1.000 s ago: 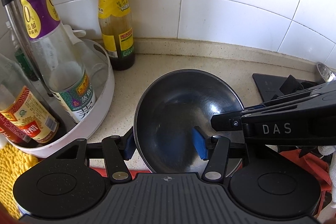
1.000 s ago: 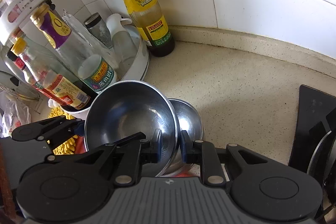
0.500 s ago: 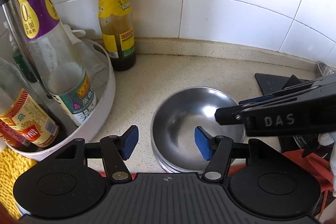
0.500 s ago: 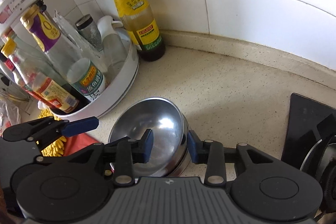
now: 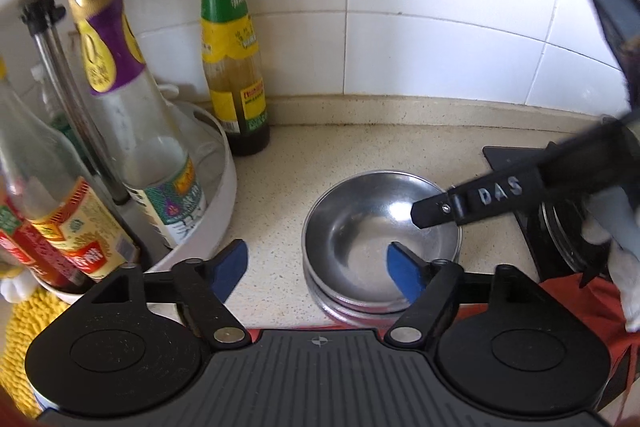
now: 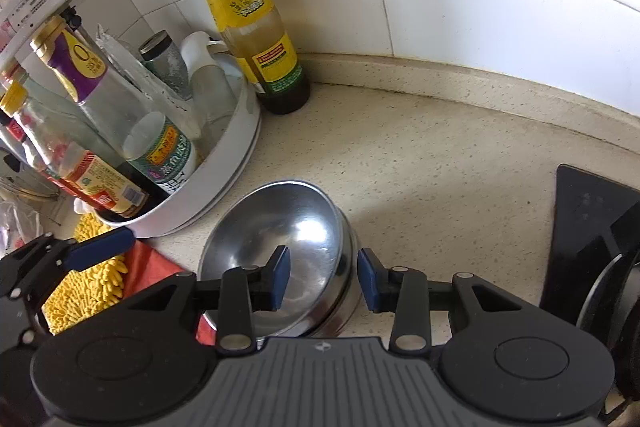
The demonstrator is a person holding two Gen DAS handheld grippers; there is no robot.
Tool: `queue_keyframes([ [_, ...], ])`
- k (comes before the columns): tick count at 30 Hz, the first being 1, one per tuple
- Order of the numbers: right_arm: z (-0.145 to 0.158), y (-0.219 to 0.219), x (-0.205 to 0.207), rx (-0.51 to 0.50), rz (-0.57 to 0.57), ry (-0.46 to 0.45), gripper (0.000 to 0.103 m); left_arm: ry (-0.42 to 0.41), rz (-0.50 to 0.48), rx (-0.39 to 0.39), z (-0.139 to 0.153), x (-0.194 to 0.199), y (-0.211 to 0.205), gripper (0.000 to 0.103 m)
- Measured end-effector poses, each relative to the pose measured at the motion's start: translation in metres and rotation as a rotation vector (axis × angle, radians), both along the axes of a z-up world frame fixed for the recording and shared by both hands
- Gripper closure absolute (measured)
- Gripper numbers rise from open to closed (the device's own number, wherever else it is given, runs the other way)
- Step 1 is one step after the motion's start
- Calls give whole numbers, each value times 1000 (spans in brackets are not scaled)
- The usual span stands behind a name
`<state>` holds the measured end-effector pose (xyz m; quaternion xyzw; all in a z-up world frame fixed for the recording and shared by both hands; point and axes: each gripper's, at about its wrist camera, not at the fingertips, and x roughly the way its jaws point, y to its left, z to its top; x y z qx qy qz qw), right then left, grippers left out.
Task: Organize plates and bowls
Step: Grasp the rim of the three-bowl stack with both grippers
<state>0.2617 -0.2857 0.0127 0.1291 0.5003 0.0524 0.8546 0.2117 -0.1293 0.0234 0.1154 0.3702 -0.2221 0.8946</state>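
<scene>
A stack of nested steel bowls (image 5: 372, 227) stands on the beige counter, the top one sitting level in those below. My left gripper (image 5: 318, 271) hangs at the stack's near left; its jaws are opening, one blue pad over the bowl's inside and the other out over the counter, neither touching. In the right wrist view my right gripper (image 6: 324, 281) is open astride the right rim of the bowls (image 6: 280, 223), with a gap at each pad. One right finger (image 5: 480, 201) reaches over the bowl. A left finger (image 6: 100, 247) shows at the left edge.
A white two-tier rack (image 5: 226, 183) (image 6: 244, 143) full of bottles stands left of the bowls. A green-and-yellow sauce bottle (image 5: 236, 67) (image 6: 256, 27) is by the tiled wall. A black hob (image 6: 592, 223) lies right. A yellow mop cloth (image 6: 88, 287) and red cloth (image 6: 152, 267) lie near left.
The top bowl, held up tilted by both grippers a second ago, now rests nested in the stack. Both grippers let go of its rim; the left jaws spread wide and drew back.
</scene>
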Motion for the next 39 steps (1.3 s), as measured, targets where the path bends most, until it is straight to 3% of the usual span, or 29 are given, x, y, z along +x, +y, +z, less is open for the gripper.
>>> queue_keyframes([
  [7, 1, 6, -2, 3, 17, -19, 60, -14, -12, -17, 1, -20, 14, 13],
  [18, -2, 5, -1, 19, 2, -19, 56, -16, -65, -20, -26, -36, 35, 9],
  [34, -7, 0, 4, 55, -32, -7, 51, 2, -207, -17, -68, -23, 31, 8],
  [39, -16, -6, 9, 66, -60, 16, 50, 22, -263, -56, -82, -10, 28, 8],
])
